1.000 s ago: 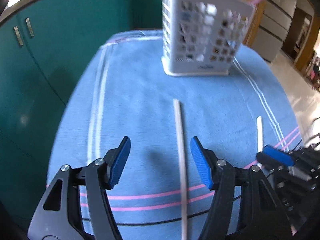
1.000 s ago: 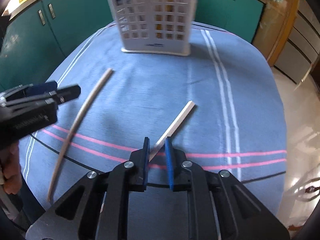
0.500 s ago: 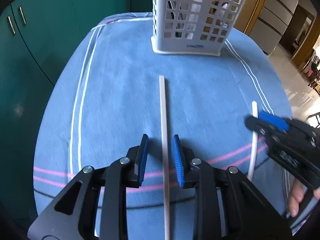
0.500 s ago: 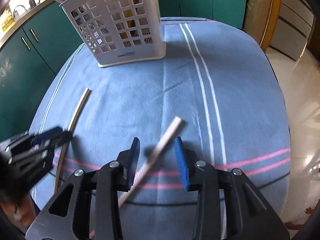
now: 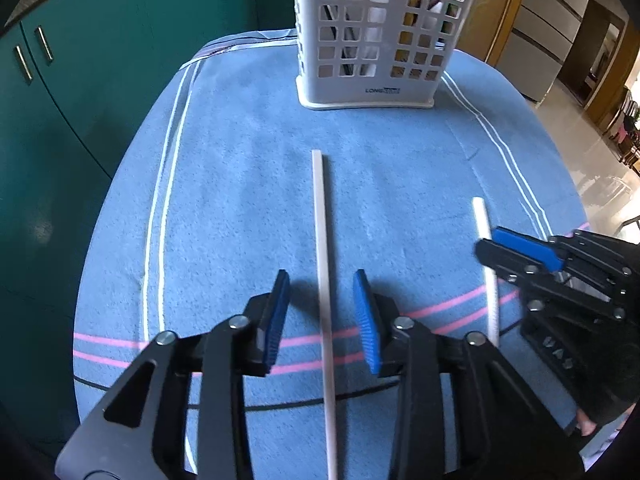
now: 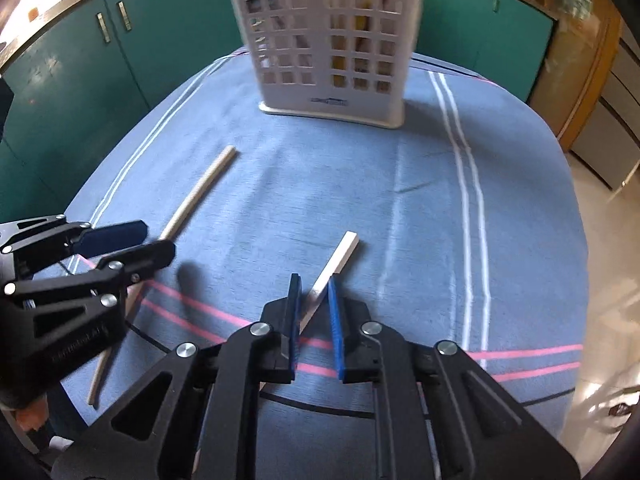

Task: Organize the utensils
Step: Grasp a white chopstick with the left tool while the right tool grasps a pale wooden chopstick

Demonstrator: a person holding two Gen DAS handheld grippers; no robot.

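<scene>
- Left side first: my left gripper (image 5: 322, 316) is straddling the long chopstick (image 5: 322, 260), which runs from 6 o'clock straight up toward 12 in the left wrist view. Jaws are opening right now and there's clear daylight on both sides of the stick, so nothing is gripped; it's lying flat on the blue cloth (image 5: 240, 200).
- Dead ahead at 12 o'clock sits the white utensil caddy (image 5: 380, 40), upright, already holding a few things behind the lattice. Can't tell what exactly.
- Over at 3 o'clock in that same view is my right gripper (image 6: 314, 312) with the second chopstick (image 6: 338, 256). In its own camera the jaws are closing and the blue pads look pinched onto the stick, whose free end pokes toward 1 o'clock.
- Step, as I read it: picking up the two loose sticks, one per hand, before dropping them in the caddy.
- Next: the left needs to clamp down properly, then both lift and tip the sticks upright over the caddy's open top.
</scene>
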